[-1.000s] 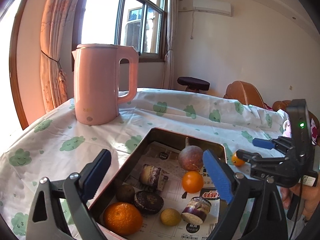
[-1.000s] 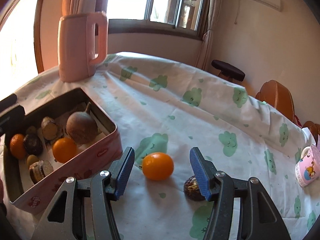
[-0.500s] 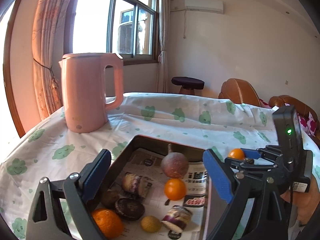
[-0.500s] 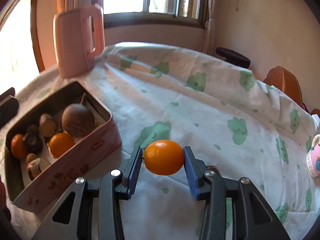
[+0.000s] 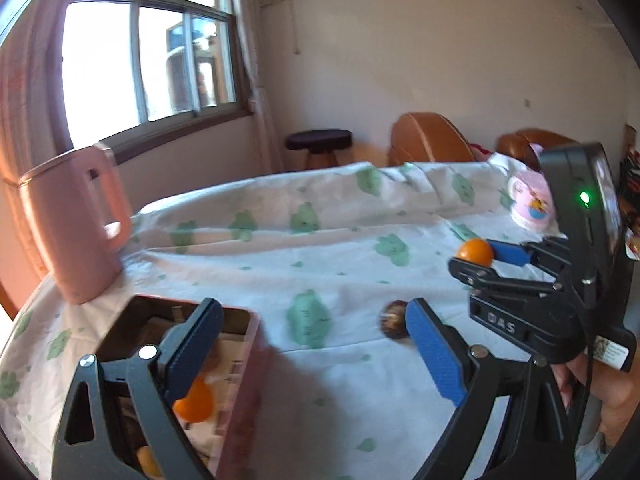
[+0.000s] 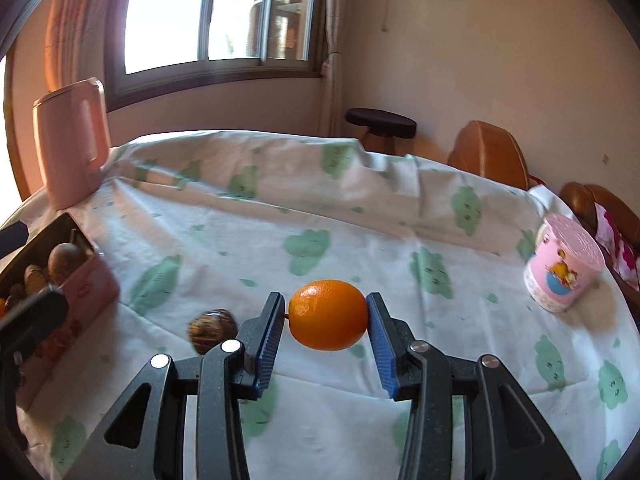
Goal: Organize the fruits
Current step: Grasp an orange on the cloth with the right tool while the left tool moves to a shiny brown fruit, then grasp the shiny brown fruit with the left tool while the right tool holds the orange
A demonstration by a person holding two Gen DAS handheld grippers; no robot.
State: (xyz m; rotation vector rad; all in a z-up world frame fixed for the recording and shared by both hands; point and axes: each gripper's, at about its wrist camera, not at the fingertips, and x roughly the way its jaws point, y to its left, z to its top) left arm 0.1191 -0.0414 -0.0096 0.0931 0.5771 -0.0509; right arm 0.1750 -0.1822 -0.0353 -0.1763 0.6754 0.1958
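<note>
My right gripper [image 6: 326, 318] is shut on a small orange [image 6: 328, 315], held above the tablecloth; the same orange [image 5: 475, 253] shows in the left wrist view at the right, clamped between blue pads. A dark brown round fruit [image 6: 211, 330] lies on the cloth just left of it, seen as well in the left wrist view [image 5: 394, 324]. My left gripper [image 5: 316, 354] stands open and empty over the cloth beside the pink tin box [image 5: 240, 380], which holds several fruits, among them an orange one [image 5: 196, 400]. The tin [image 6: 86, 292] sits at the left edge of the right wrist view.
A pink kettle [image 5: 72, 228] stands at the table's far left. A pink cartoon mug [image 6: 562, 268] sits at the right. The tablecloth [image 6: 320, 220] is white with green clouds. A stool [image 6: 380, 120] and brown chairs [image 6: 488, 152] stand behind the table.
My right gripper closed on the orange and lifted it off the cloth. Both grippers swung to the right, so the tin slid to the left in both views.
</note>
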